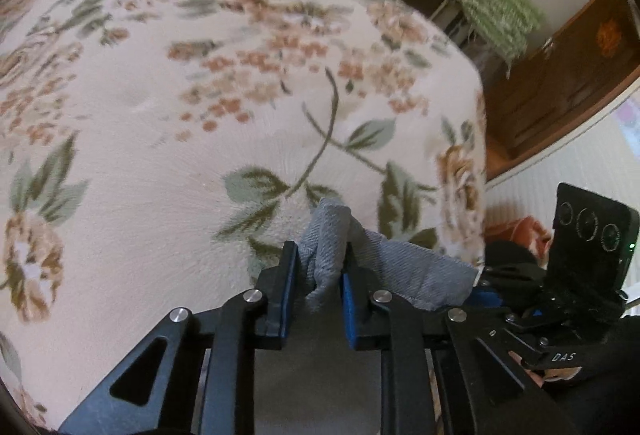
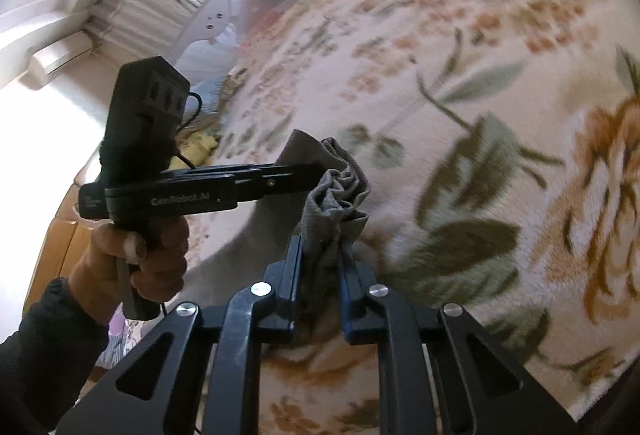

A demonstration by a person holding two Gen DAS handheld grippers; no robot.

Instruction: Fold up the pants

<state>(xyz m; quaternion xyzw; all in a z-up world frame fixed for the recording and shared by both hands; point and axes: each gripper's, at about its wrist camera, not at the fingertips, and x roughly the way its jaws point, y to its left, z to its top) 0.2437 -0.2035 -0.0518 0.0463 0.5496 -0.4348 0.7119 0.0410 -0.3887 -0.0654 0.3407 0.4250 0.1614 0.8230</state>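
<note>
**Two grippers held grey pants above a floral bedspread**

The left gripper [image 1: 322, 269] was clamped on a bunched wad of the grey pants [image 1: 332, 247], cloth bulging up between its blue-padded fingers [image 1: 289, 299]. The right gripper [image 2: 320, 271] was likewise closed on gathered fabric, close beside the left one (both seemed to pinch neighbouring parts of the same edge). The rest of the pants draped down toward the person, mostly hidden beneath the tools. Holding two points side by side probably let the garment hang straight before being laid flat. Behind lay a cream bedspread [image 1: 168, 139] with green leaves and peach flowers, likely the folding surface. The person's left hand [image 2: 136, 255] gripped the tool's handle.
</note>
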